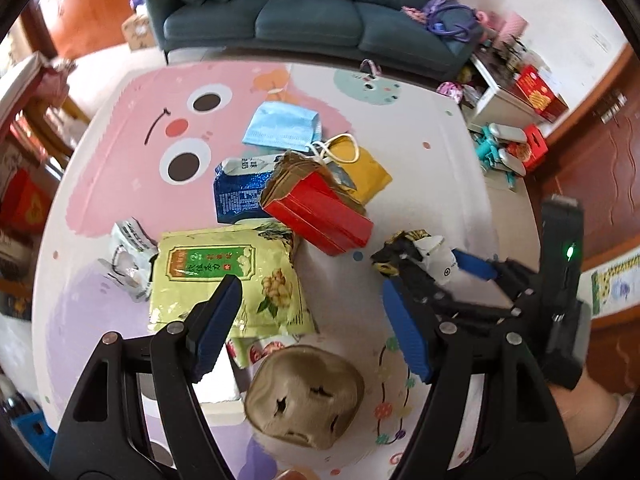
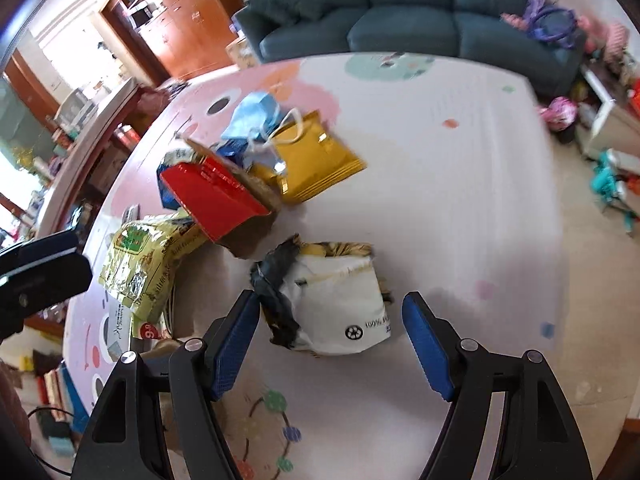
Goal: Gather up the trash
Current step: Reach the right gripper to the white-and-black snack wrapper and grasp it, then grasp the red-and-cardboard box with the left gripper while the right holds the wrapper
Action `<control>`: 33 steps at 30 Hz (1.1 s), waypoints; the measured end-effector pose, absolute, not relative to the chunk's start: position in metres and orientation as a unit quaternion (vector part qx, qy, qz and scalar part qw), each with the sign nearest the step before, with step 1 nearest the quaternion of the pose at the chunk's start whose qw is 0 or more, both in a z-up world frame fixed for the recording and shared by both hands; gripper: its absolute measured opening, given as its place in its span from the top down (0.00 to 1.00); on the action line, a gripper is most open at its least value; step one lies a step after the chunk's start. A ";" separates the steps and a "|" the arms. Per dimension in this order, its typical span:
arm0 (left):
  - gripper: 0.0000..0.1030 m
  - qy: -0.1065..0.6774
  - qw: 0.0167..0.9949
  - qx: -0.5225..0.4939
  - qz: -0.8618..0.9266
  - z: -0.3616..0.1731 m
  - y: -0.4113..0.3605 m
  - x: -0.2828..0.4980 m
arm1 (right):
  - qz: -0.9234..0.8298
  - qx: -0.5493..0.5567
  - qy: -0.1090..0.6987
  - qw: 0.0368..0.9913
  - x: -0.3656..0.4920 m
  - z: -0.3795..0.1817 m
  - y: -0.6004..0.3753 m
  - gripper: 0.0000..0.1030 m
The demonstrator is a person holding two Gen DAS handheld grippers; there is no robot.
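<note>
On the floor, a cartoon-printed play mat carries all the trash, with a dark teal sofa standing beyond its far edge.

Largest item: a green-and-yellow snack bag, lying flat at the near left of the pile. A red carton with a torn brown cardboard end leans over the snack bag's far corner. A yellow foil pouch lies just behind the carton, and a blue milk carton lies to the carton's left, partly under it. A light-blue face mask rests at the far side of the pile, its white ear loops draped onto the yellow pouch. A brown crumpled cup-shaped piece sits nearest the left camera. A crumpled silver wrapper touches the snack bag's left edge.

A white plastic bag, bunched with black and yellow-patterned material, lies apart from the pile on its right side.

Left tongs: spread apart, holding nothing, positioned above the snack bag and the brown piece.

Right tongs: spread apart, one finger on each side of the white plastic bag. The left finger sits at the bag's black edge; contact cannot be determined. The right finger stands clear of the bag.
</note>
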State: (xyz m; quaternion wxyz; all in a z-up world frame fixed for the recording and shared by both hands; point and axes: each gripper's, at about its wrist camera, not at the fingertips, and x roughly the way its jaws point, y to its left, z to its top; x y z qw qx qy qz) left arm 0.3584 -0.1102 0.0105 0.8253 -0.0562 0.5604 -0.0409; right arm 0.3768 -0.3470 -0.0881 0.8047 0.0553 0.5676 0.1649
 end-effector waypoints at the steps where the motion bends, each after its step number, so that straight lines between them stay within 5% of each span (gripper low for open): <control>1: 0.32 0.563 0.823 -0.063 -0.038 0.007 -0.109 0.363 | 0.178 0.061 0.565 0.803 0.379 -0.091 -0.345 0.27; 5: 0.32 0.574 0.813 -0.095 -0.030 -0.006 -0.106 0.379 | 0.205 0.051 0.558 0.802 0.385 -0.096 -0.337 0.35; 7: 0.32 0.579 0.807 -0.109 -0.027 -0.009 -0.106 0.385 | 0.221 0.053 0.552 0.802 0.384 -0.091 -0.334 0.50; 23: 0.32 0.604 0.773 -0.179 0.070 -0.050 -0.123 0.434 | 0.177 0.058 0.516 0.836 0.407 -0.072 -0.379 0.55; 33: 0.59 0.620 0.759 -0.175 0.094 -0.079 -0.131 0.451 | 0.188 0.048 0.507 0.840 0.412 -0.073 -0.364 0.56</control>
